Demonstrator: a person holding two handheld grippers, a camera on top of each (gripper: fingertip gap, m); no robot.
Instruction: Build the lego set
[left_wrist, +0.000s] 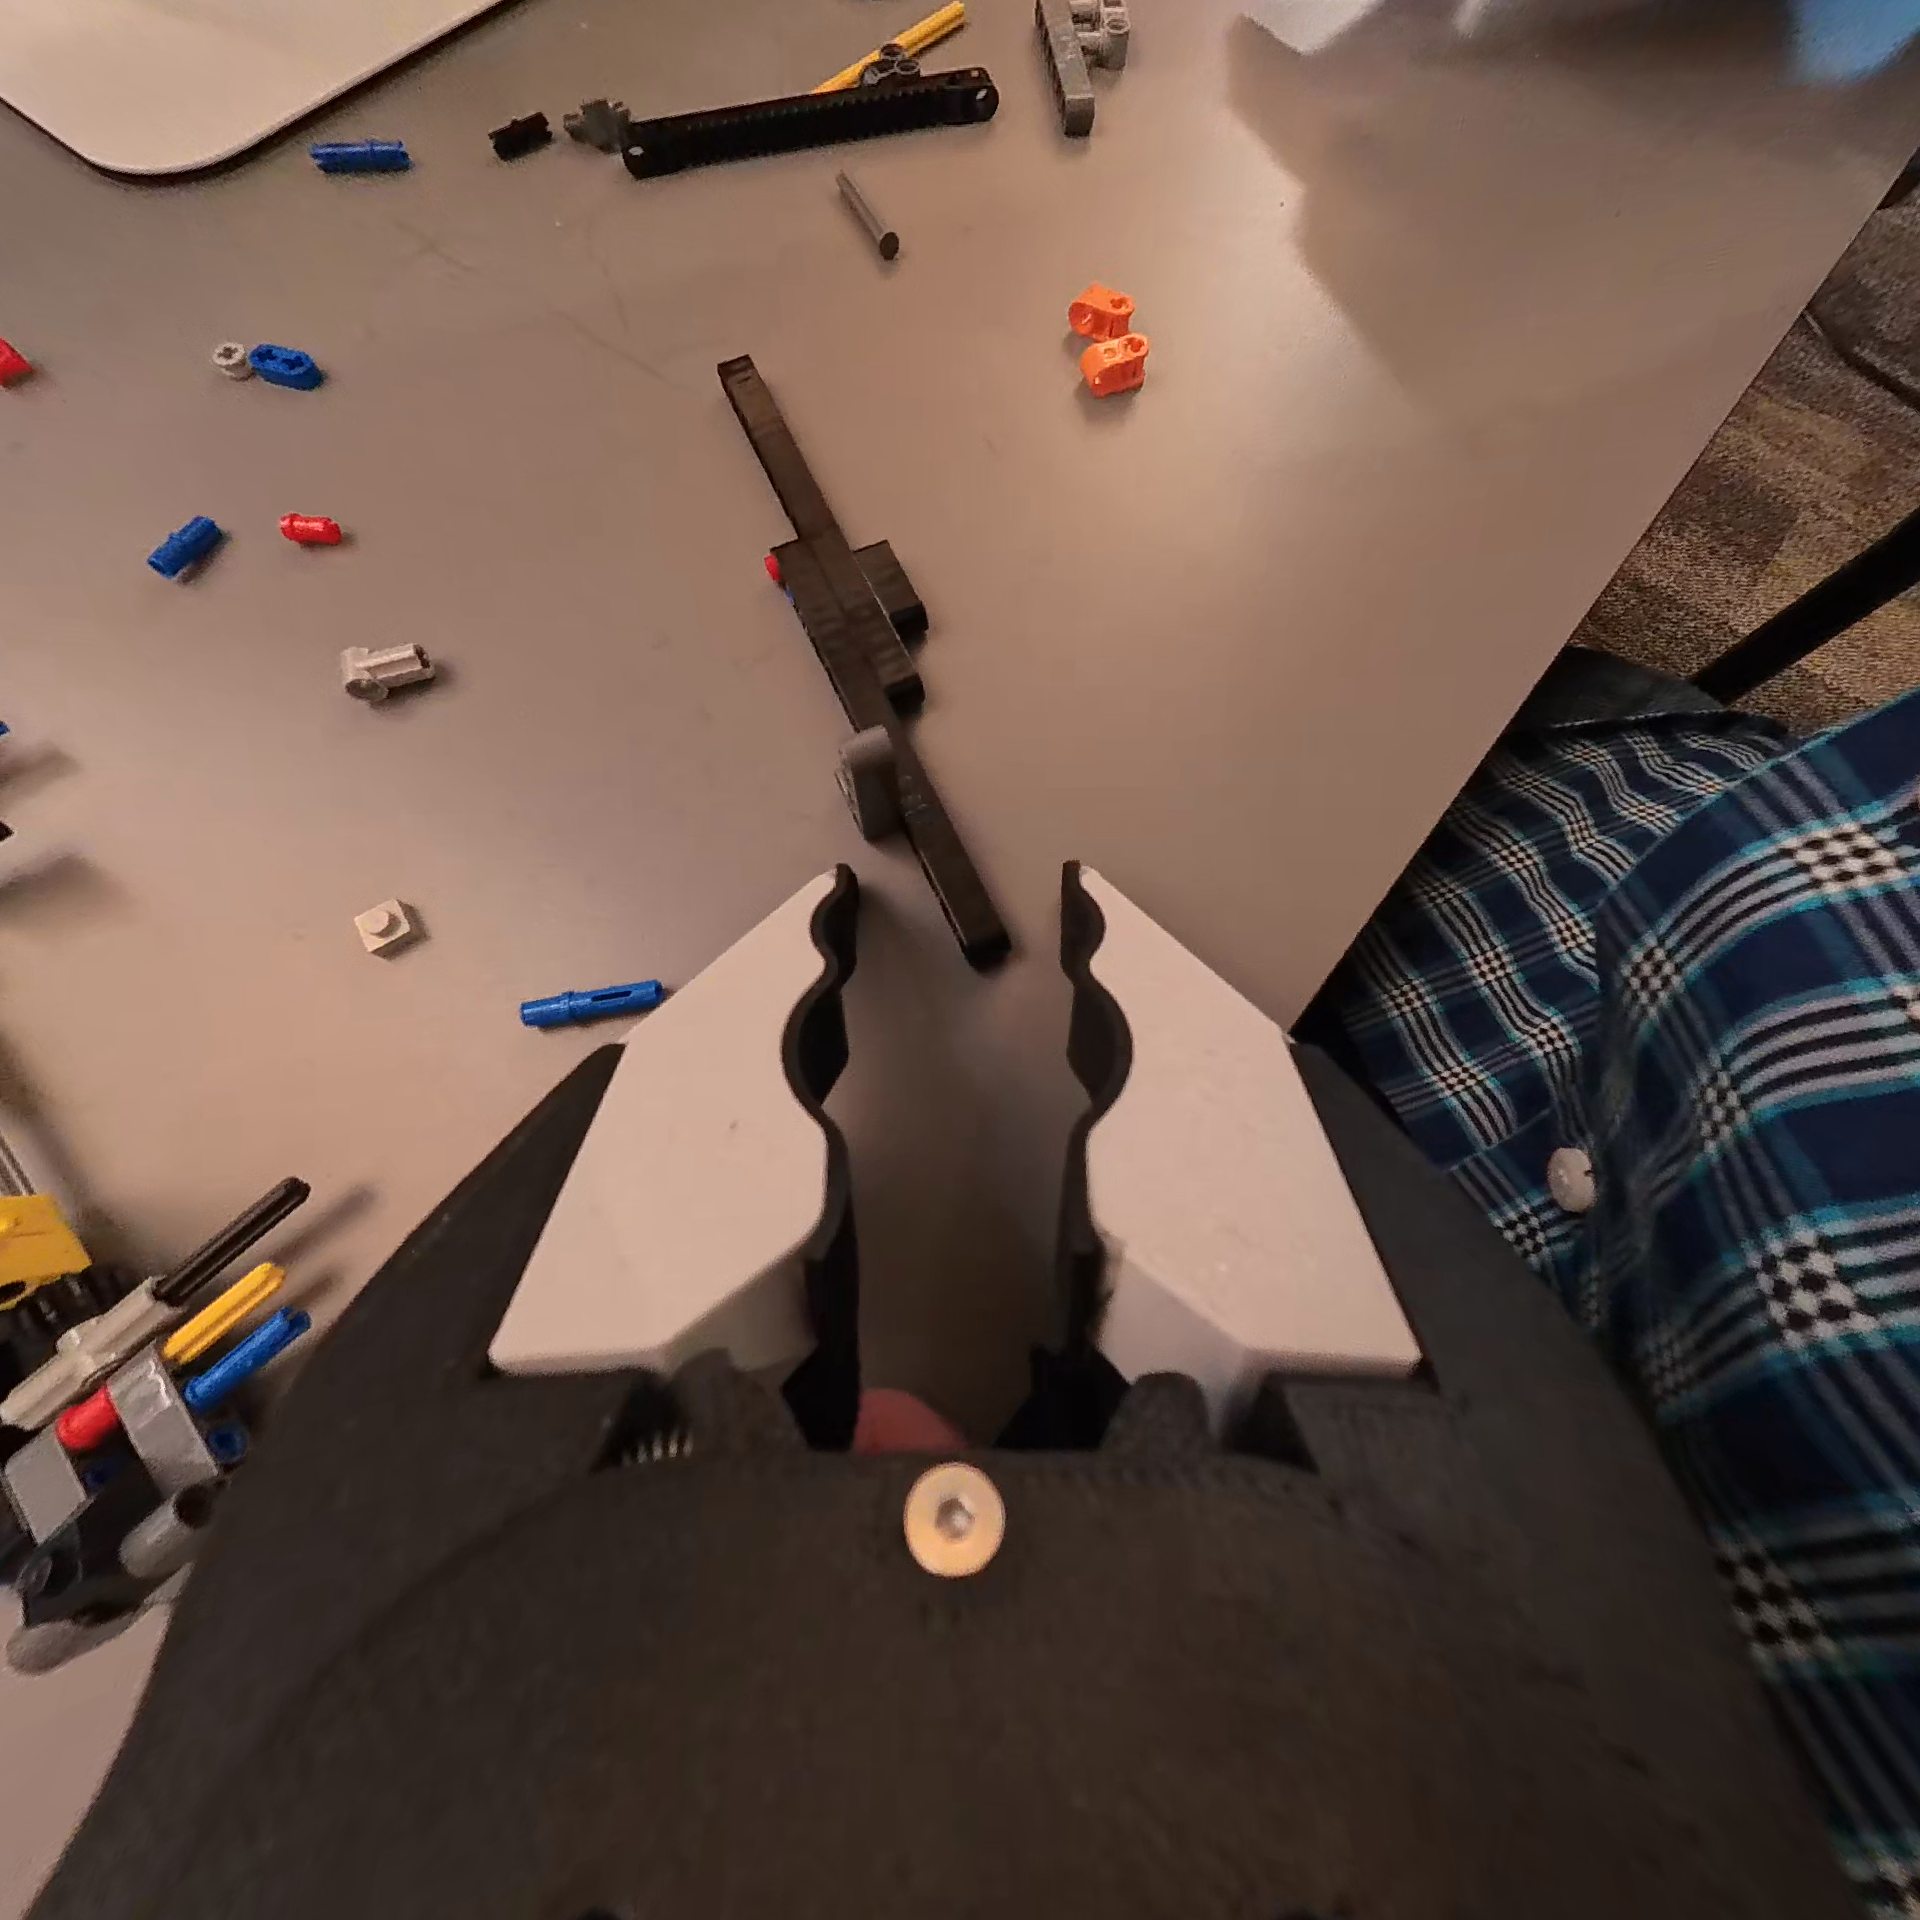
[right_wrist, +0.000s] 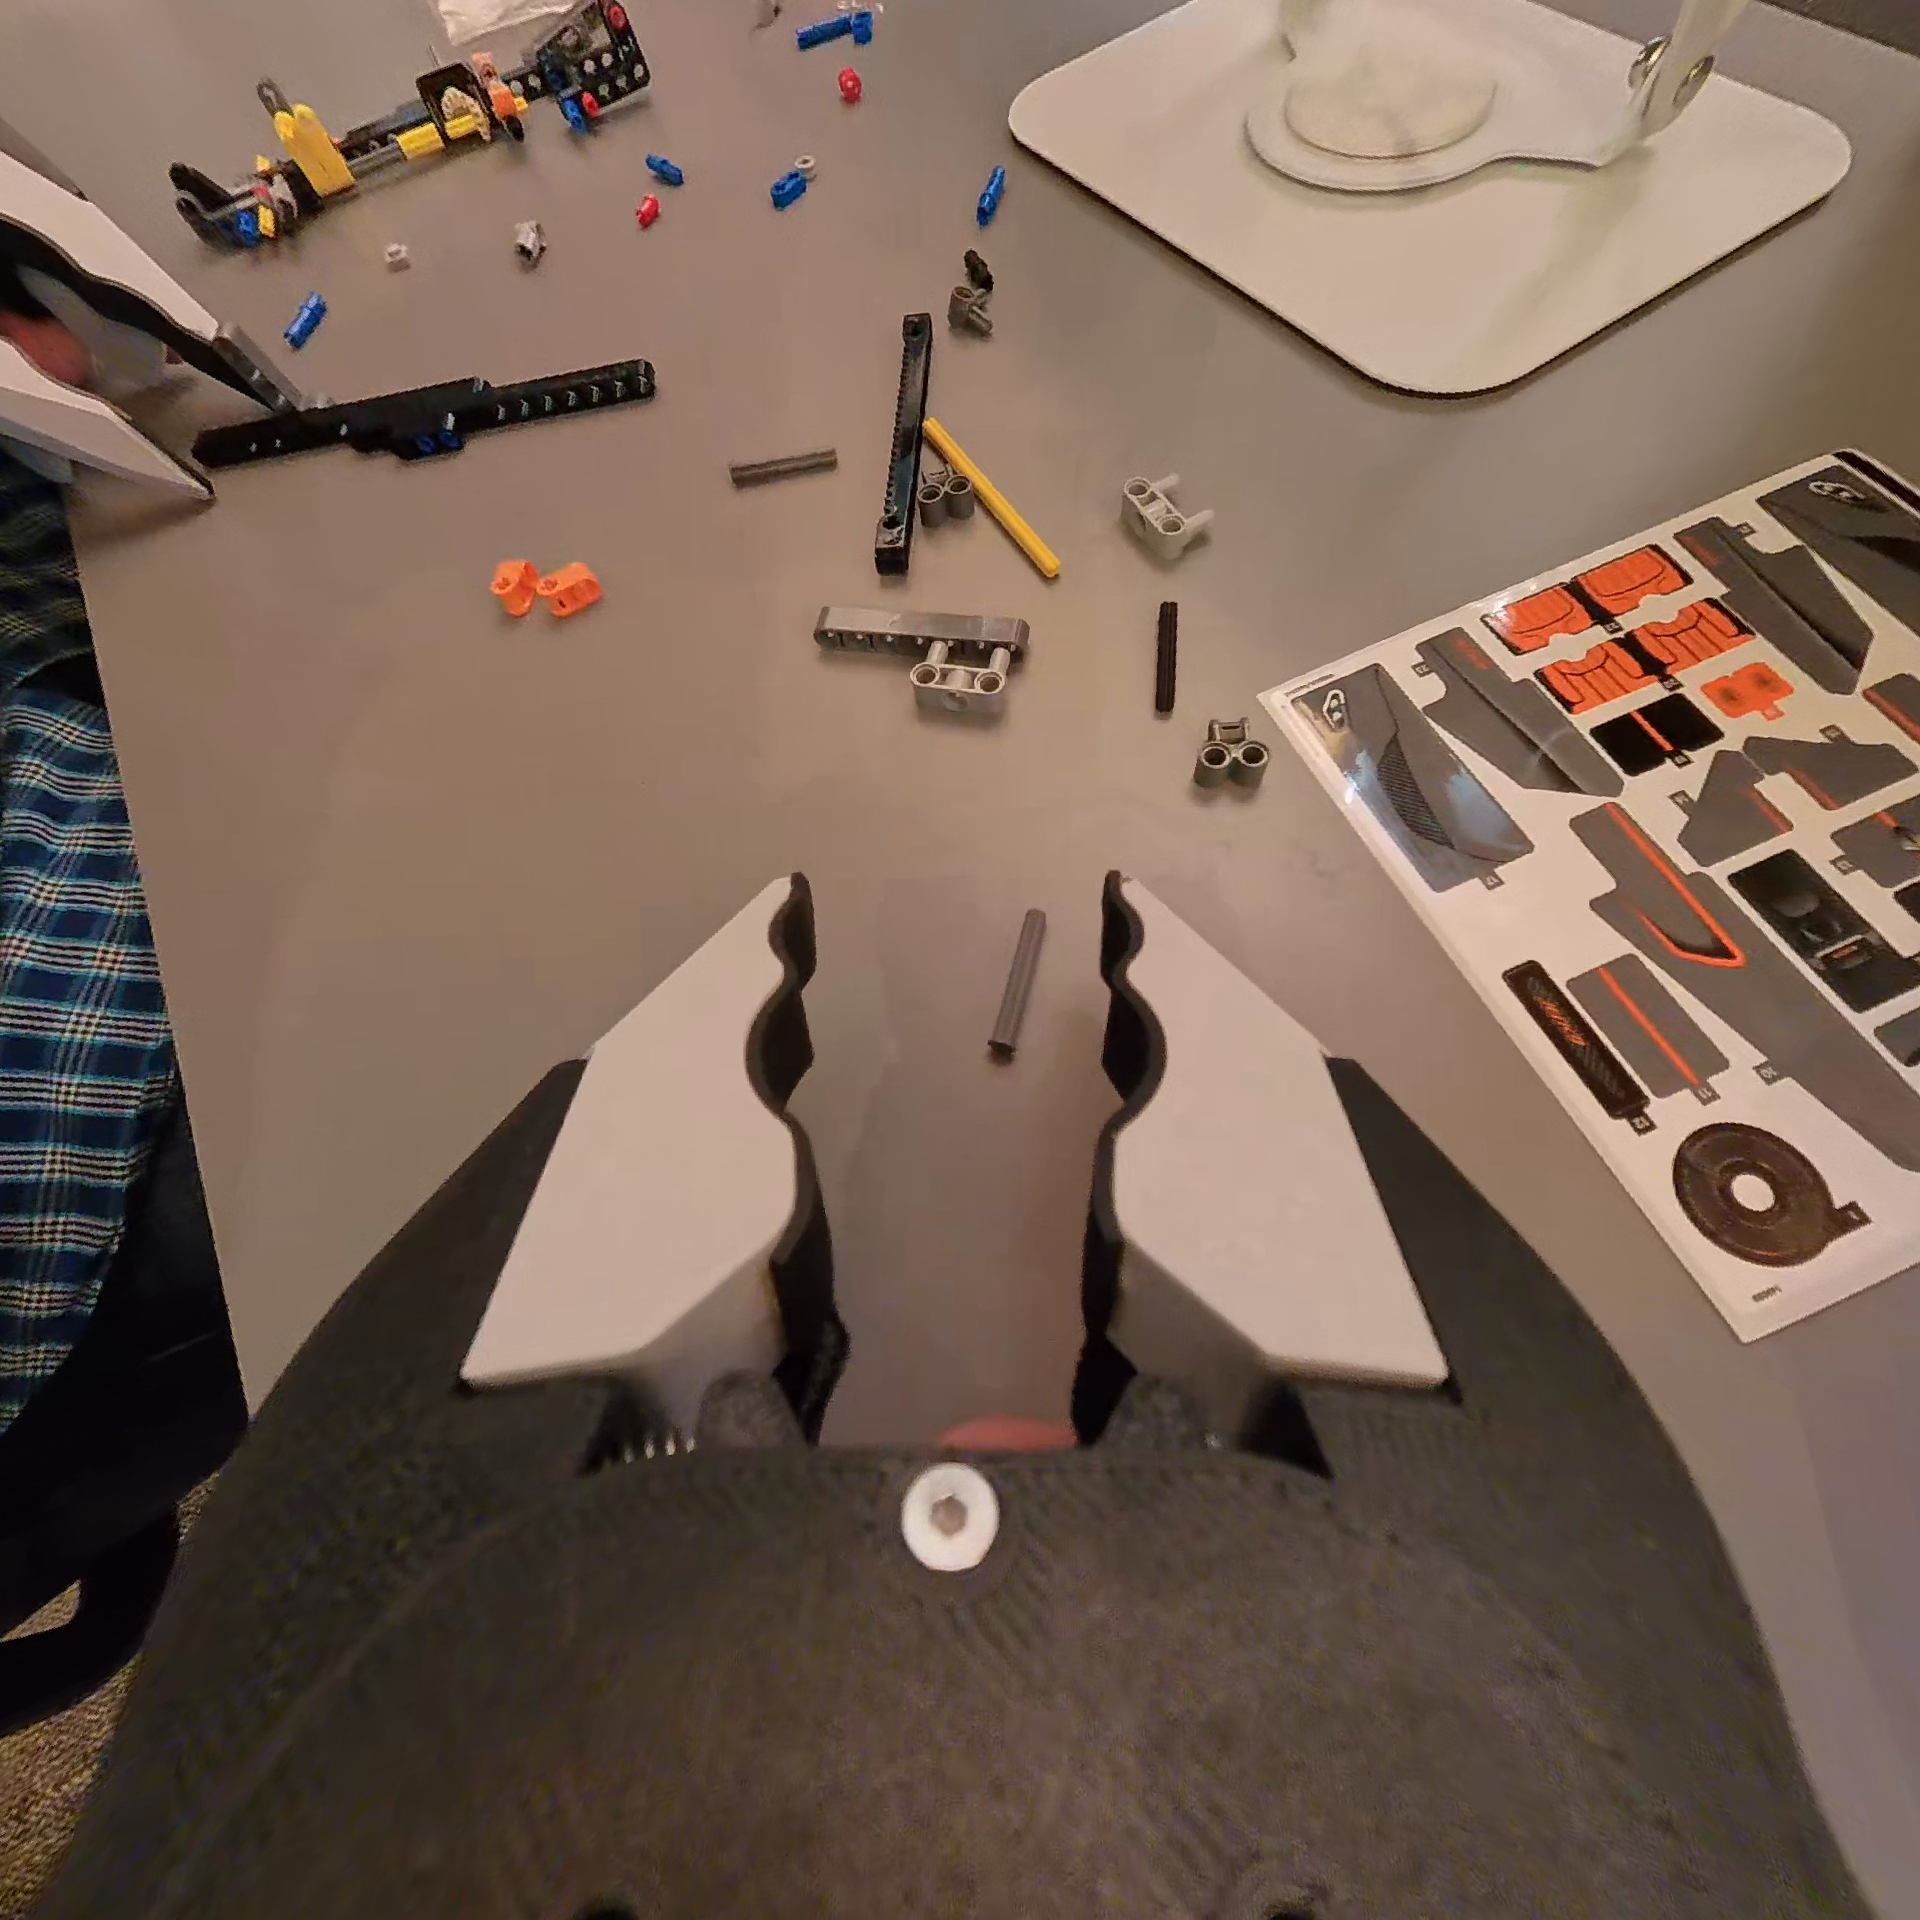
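My left gripper (left_wrist: 958, 894) is open and empty, just above the near end of a long black beam assembly (left_wrist: 852, 644) with a grey connector on it. The same assembly shows in the right wrist view (right_wrist: 426, 416), with the left gripper (right_wrist: 135, 416) at its left end. My right gripper (right_wrist: 956, 904) is open and empty over the table. A dark grey axle (right_wrist: 1016, 985) lies on the table between its fingers, nearer the right one. A partly built model (right_wrist: 405, 135) stands at the far left; it also shows in the left wrist view (left_wrist: 114, 1382).
Loose parts are scattered about: two orange connectors (right_wrist: 545, 589), a black gear rack (right_wrist: 904, 447), a yellow axle (right_wrist: 989, 497), a grey beam (right_wrist: 920, 631), blue and red pins. A sticker sheet (right_wrist: 1662, 831) lies right, a white stand base (right_wrist: 1455, 187) behind. A person's plaid shirt (left_wrist: 1714, 1039) is at the table edge. About 30 cm separates my left fingertips from my right. My left gripper's tips are some 15 cm from the partly built model (right_wrist: 405, 135).
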